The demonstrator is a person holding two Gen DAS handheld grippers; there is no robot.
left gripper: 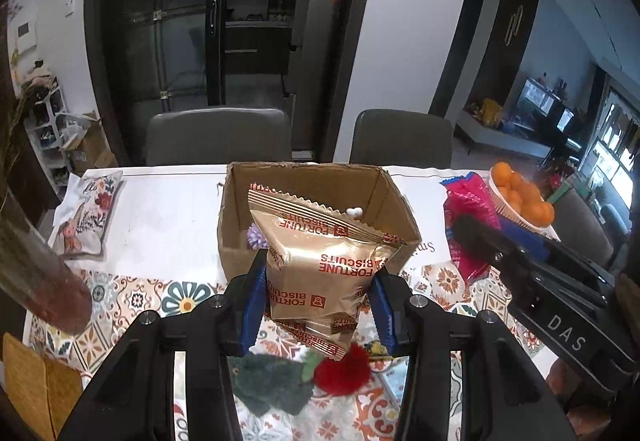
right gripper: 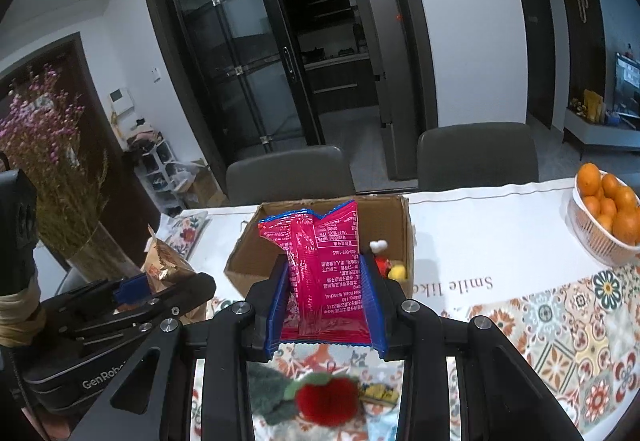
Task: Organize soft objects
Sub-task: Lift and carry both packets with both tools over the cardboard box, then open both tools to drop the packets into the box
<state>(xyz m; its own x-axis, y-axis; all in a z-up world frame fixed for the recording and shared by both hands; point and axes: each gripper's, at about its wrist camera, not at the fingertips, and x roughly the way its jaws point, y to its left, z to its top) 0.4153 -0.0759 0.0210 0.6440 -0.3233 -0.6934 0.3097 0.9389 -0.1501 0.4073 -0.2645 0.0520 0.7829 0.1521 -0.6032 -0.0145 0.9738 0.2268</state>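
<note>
The table [right gripper: 500,225] carries an open cardboard box [left gripper: 236,237] that already holds small plush toys. The left gripper [left gripper: 318,305] has its jaws clamped on a gold Fortune Biscuits packet [left gripper: 320,273]; the right gripper [right gripper: 326,305] pinches a pink snack packet [right gripper: 320,261]. Both packets hang just short of the box; I would carry each clear over the near wall before letting go.
</note>
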